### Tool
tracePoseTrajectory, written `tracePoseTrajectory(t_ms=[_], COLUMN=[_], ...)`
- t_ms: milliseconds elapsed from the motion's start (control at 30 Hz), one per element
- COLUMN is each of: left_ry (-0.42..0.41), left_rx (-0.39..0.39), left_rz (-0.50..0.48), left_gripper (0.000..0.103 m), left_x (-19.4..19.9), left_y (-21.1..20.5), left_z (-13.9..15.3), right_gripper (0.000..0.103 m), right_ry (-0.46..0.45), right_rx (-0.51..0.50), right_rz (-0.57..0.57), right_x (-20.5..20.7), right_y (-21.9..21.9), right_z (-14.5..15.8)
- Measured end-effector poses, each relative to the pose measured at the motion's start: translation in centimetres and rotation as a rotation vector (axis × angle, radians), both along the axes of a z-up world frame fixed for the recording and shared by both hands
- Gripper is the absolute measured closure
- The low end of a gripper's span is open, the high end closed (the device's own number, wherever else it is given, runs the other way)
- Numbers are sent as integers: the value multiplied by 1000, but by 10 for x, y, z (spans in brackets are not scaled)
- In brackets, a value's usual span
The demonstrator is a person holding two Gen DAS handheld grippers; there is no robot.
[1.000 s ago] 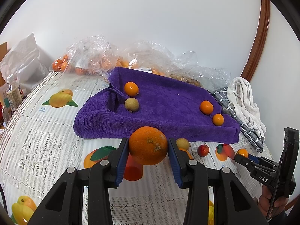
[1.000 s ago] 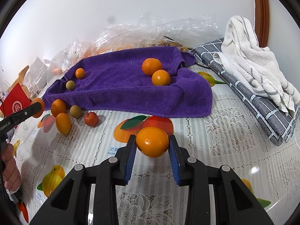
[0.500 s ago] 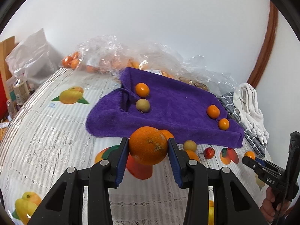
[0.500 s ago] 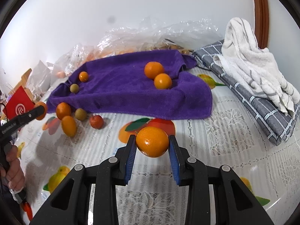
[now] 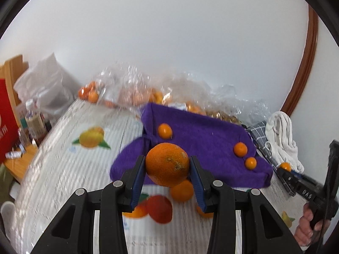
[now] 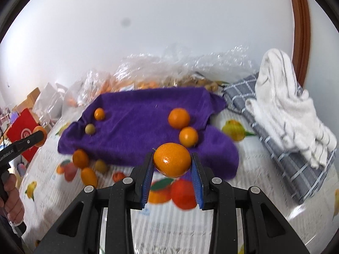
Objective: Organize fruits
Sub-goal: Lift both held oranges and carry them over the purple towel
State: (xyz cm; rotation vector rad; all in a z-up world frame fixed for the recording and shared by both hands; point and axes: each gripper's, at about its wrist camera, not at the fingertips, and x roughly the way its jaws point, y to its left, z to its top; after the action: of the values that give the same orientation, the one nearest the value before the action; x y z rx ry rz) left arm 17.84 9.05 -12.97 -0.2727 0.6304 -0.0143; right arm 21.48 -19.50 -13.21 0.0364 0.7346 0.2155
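My left gripper (image 5: 167,169) is shut on a large orange (image 5: 167,164), held above the table in front of the purple towel (image 5: 203,139). My right gripper (image 6: 172,163) is shut on a smaller orange (image 6: 172,159) near the towel's (image 6: 137,127) front right edge. On the towel lie two oranges at the right (image 6: 179,118) (image 6: 188,136), a small orange (image 6: 99,113) and a greenish fruit (image 6: 89,129) at the left. Several loose fruits (image 6: 80,158) lie on the tablecloth in front of the towel's left part. The right gripper also shows in the left wrist view (image 5: 285,167).
Clear plastic bags with fruit (image 5: 135,91) lie along the wall behind the towel. A grey checked cloth (image 6: 281,154) with a white towel (image 6: 281,97) on it lies at the right. Bottles (image 5: 34,122) and a red box (image 6: 23,133) stand at the left table edge.
Both grippers have risen and tilted upward with their oranges still held, so the towel sits lower in view. The views are motion-blurred.
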Motion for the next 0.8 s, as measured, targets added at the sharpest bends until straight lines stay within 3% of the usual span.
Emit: tracePoseTrajectory(t_ms=[233, 400, 600, 800], left_ry=[19, 67, 99, 171], left_rx=[-21, -67, -67, -90], left_rz=[-1, -8, -8, -25], left_gripper=[64, 64, 64, 64], left_x=[29, 48, 62, 81], left_y=[1, 8, 11, 9], left_z=[5, -8, -24, -41], right_gripper=[69, 69, 69, 69], right_ry=[-34, 15, 114, 151], right_rx=[-15, -18, 6, -38], right_rz=[26, 42, 70, 134], right_x=[30, 67, 102, 112], right_y=[3, 6, 14, 38], right_z=[15, -6, -36, -54])
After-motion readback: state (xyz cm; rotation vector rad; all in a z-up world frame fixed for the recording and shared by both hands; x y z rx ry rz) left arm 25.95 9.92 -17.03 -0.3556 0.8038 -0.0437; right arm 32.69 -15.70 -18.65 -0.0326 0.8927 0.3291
